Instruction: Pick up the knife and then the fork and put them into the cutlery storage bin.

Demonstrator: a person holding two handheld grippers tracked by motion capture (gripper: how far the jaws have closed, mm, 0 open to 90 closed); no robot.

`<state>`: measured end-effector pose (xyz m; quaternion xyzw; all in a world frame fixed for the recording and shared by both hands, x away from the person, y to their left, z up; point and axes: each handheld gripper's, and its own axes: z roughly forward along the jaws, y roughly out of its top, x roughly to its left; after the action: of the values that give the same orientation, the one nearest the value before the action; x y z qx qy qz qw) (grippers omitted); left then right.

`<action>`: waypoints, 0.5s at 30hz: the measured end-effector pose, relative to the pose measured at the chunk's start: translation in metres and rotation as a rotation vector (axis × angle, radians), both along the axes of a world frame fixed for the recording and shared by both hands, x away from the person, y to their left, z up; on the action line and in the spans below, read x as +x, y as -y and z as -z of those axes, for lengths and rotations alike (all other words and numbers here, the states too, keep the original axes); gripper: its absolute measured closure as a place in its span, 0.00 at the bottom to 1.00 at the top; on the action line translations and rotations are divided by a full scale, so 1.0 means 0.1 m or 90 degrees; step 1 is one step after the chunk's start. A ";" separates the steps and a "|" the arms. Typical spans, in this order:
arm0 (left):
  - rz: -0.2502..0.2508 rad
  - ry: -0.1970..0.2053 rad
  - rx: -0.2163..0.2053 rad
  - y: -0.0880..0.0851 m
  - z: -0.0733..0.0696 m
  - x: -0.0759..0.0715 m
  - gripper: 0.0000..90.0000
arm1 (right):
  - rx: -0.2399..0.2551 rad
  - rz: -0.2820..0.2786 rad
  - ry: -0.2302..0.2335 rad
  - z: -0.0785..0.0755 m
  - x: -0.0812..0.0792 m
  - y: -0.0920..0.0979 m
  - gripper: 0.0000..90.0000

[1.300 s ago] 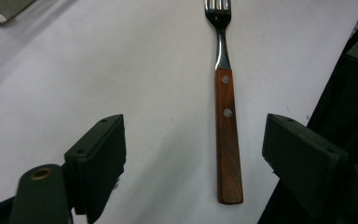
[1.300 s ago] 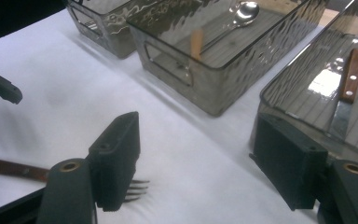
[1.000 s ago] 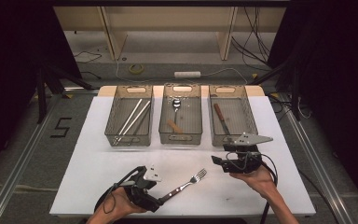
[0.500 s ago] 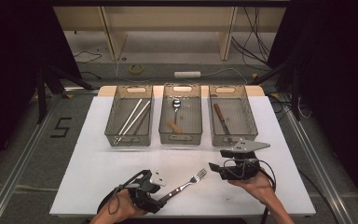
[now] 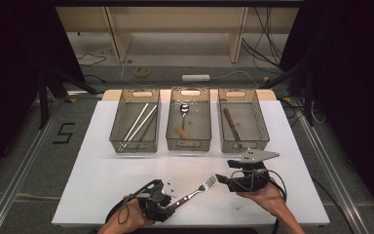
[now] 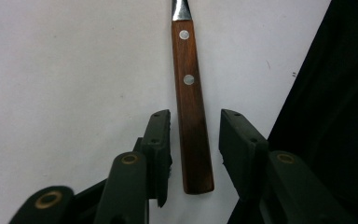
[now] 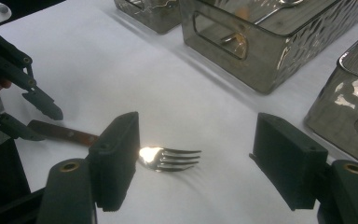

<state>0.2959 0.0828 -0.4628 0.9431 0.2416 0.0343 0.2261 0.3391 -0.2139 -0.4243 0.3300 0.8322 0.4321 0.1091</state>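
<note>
A fork (image 5: pixel 198 189) with a wooden handle lies on the white table (image 5: pixel 102 165) near the front edge, tines toward the far right. My left gripper (image 5: pixel 173 204) is at its handle end. In the left gripper view the handle (image 6: pixel 189 107) lies between the jaws of my left gripper (image 6: pixel 196 119), with a gap on each side. Those jaws have just been closing. My right gripper (image 5: pixel 222 180) hovers just right of the tines, open wide. The right gripper view shows the tines (image 7: pixel 170 159) low between the jaws of my right gripper (image 7: pixel 198 140).
Three clear bins stand in a row at the back. The left bin (image 5: pixel 134 146) holds long metal sticks, the middle bin (image 5: pixel 189 145) a spoon, the right bin (image 5: pixel 243 145) a knife. The table's front edge is close behind both hands.
My right gripper has drifted slightly toward the front edge and the fork's tines. My left hand has settled a little lower at the handle. The fork itself lies where it was.
</note>
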 end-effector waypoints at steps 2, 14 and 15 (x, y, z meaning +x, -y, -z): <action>0.000 0.001 0.009 0.02 0.02 0.00 0.73 | 0.000 -0.001 0.001 0.00 0.00 0.00 0.36; -0.010 0.005 0.024 0.06 0.06 0.02 0.81 | -0.003 -0.005 0.001 0.00 -0.01 -0.01 0.37; -0.010 0.004 0.023 0.06 0.06 0.02 0.82 | -0.003 -0.007 0.003 0.00 -0.01 -0.02 0.37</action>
<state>0.2980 0.0769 -0.4684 0.9448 0.2478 0.0438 0.2097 0.3380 -0.2123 -0.4243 0.3243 0.8347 0.4315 0.1093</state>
